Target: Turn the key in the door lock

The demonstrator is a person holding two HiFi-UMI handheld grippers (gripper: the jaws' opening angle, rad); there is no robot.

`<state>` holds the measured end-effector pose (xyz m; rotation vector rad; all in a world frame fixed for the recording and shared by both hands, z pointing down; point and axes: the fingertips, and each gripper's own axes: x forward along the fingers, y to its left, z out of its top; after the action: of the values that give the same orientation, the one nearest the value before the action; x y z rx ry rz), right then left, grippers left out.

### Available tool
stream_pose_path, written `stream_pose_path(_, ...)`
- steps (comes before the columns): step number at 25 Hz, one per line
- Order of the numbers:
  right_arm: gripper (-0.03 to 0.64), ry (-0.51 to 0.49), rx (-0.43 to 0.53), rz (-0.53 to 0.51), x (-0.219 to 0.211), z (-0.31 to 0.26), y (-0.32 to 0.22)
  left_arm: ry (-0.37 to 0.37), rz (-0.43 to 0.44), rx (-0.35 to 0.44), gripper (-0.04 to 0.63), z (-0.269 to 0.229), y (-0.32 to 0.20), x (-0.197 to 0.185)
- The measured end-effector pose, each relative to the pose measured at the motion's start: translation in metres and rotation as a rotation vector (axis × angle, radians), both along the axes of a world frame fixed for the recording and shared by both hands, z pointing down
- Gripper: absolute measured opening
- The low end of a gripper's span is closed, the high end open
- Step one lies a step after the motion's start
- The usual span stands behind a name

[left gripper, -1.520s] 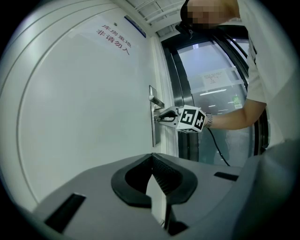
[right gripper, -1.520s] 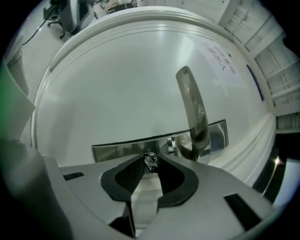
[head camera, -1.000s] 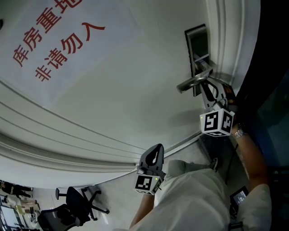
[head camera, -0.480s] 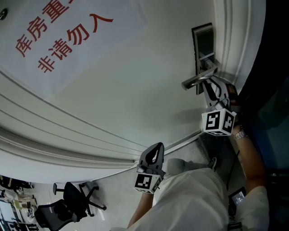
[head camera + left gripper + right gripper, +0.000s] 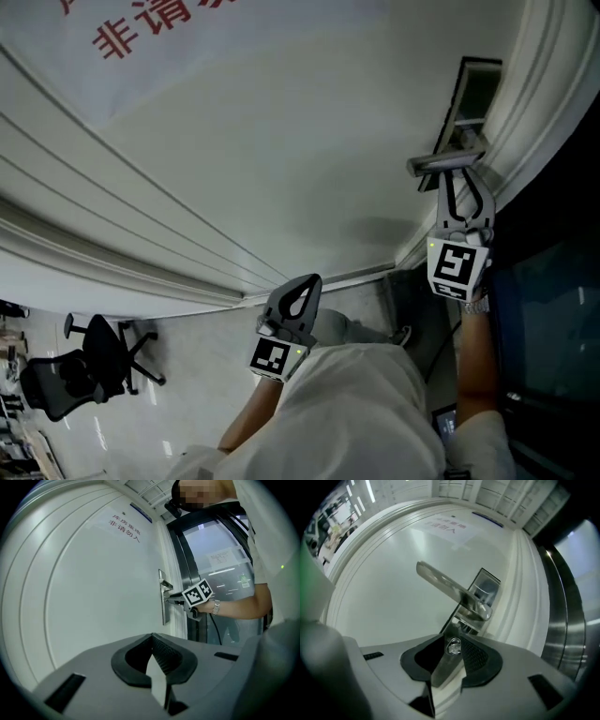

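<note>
The lever handle [image 5: 448, 161] sticks out from a dark lock plate [image 5: 473, 89] on the white door [image 5: 281, 141]. My right gripper [image 5: 457, 178] points at the plate just under the handle. In the right gripper view its pads are shut on the flat metal bow of the key [image 5: 447, 660], whose hole shows between them, below the handle [image 5: 454, 590]. The key's blade is hidden. My left gripper [image 5: 302, 298] hangs low beside my leg, away from the lock, shut and holding nothing [image 5: 152, 641]. The left gripper view shows the right gripper [image 5: 180, 602] at the plate.
A paper sign with red letters [image 5: 159, 19] is stuck on the door. A dark glass panel [image 5: 553, 309] stands right of the door frame. An office chair [image 5: 66, 375] is far off at the lower left. My light trousers [image 5: 356, 403] fill the bottom.
My right gripper has rolled about its own axis at the lock, still on the key. The head view has swung, so the door and handle sit differently. The left gripper has stayed put.
</note>
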<state>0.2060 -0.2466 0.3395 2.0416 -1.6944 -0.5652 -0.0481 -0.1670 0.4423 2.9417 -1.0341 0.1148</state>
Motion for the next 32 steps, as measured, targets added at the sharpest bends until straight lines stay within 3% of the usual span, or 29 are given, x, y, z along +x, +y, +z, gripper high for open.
stream_pose_path(3, 0.086, -0.15, 0.018, -0.03, -0.024, 0.014, 0.013, -0.022, -0.001, 0.005, 0.003, 0.005, -0.006, -0.003)
stream_pose_path(10, 0.086, -0.415, -0.094, -0.163, -0.083, 0.07, 0.004, -0.031, -0.115, 0.055, 0.003, -0.007, -0.034, -0.025)
stream_pose_path(13, 0.005, -0.499, -0.058, -0.202, -0.095, 0.064, -0.006, -0.006, -0.215, 0.095, 0.003, -0.022, -0.059, -0.044)
stream_pose_path(19, 0.003, -0.494, -0.048, -0.249, -0.121, 0.05, -0.025, 0.015, -0.403, 0.14, 0.003, -0.045, -0.095, -0.084)
stream_pose_path(23, 0.003, -0.467, -0.072, -0.24, -0.127, 0.052, -0.039, 0.048, -0.454, 0.157, 0.003, -0.048, -0.113, -0.087)
stream_pose_path(29, 0.005, -0.489, -0.093, -0.206, -0.131, 0.055, -0.046, 0.022, -0.57, 0.09, 0.003, -0.035, -0.132, -0.108)
stream_pose_path(32, 0.005, -0.504, -0.13, -0.196, -0.131, 0.054, -0.046, 0.037, -0.588, 0.104, 0.003, -0.037, -0.139, -0.111)
